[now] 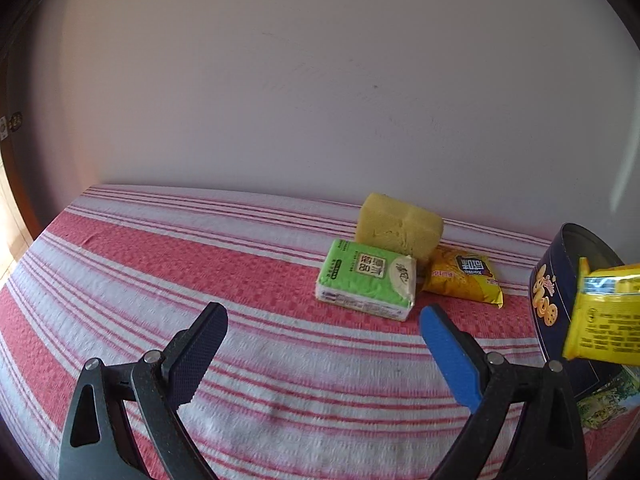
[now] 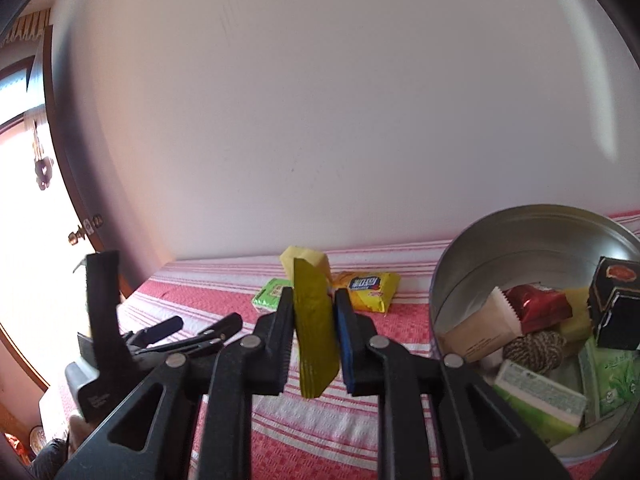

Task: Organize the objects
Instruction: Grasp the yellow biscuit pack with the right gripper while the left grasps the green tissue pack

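On the red-and-white striped cloth [image 1: 180, 248] lie a green tissue pack [image 1: 366, 282], a yellow sponge [image 1: 398, 226] behind it and a yellow snack packet [image 1: 464, 280] to its right. My left gripper [image 1: 323, 312] hovers open in front of the tissue pack, holding nothing. My right gripper [image 2: 314, 294] is shut on a flat yellow packet [image 2: 316, 340], seen edge-on between the pads. In the left wrist view that packet [image 1: 604, 312] hangs in front of the dark blue round tin [image 1: 552, 280]. The tin [image 2: 500, 248] stands open just right of my right gripper.
Inside the tin lie a black box [image 2: 616, 304], a red packet [image 2: 540, 308], a ball of twine [image 2: 536, 348], a brown sachet [image 2: 476, 332] and green packs [image 2: 536, 396]. A plain wall runs behind the table. A door with a knob [image 2: 80, 232] is at the left.
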`<control>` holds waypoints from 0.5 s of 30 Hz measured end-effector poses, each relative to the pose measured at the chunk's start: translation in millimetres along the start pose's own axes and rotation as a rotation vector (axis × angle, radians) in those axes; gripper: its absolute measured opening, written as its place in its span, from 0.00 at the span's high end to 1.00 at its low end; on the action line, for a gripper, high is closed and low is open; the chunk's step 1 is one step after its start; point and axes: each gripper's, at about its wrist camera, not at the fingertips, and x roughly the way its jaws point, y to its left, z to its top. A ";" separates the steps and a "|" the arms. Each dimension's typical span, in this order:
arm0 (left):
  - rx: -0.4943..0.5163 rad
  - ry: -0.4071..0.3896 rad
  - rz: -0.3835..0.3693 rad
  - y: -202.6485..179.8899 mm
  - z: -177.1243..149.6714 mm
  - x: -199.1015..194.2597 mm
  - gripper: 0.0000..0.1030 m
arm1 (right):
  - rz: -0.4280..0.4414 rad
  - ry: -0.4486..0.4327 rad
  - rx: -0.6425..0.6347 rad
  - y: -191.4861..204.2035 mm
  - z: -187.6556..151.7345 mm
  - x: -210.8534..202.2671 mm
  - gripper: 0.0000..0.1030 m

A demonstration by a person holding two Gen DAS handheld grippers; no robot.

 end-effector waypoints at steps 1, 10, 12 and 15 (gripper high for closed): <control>0.011 0.011 -0.013 -5.7 5.1 7.2 0.04 | -0.012 -0.020 -0.003 -1.3 1.7 -5.6 0.81; 0.115 0.146 0.063 -36.2 25.5 66.9 0.06 | -0.060 -0.056 -0.013 -10.1 10.9 -20.4 0.81; 0.117 0.204 0.069 -36.3 24.4 77.8 0.20 | -0.058 -0.055 -0.010 -10.3 11.4 -20.9 0.81; 0.071 0.202 0.039 -28.8 26.3 74.3 0.32 | -0.056 -0.056 -0.017 -6.8 10.3 -17.6 0.81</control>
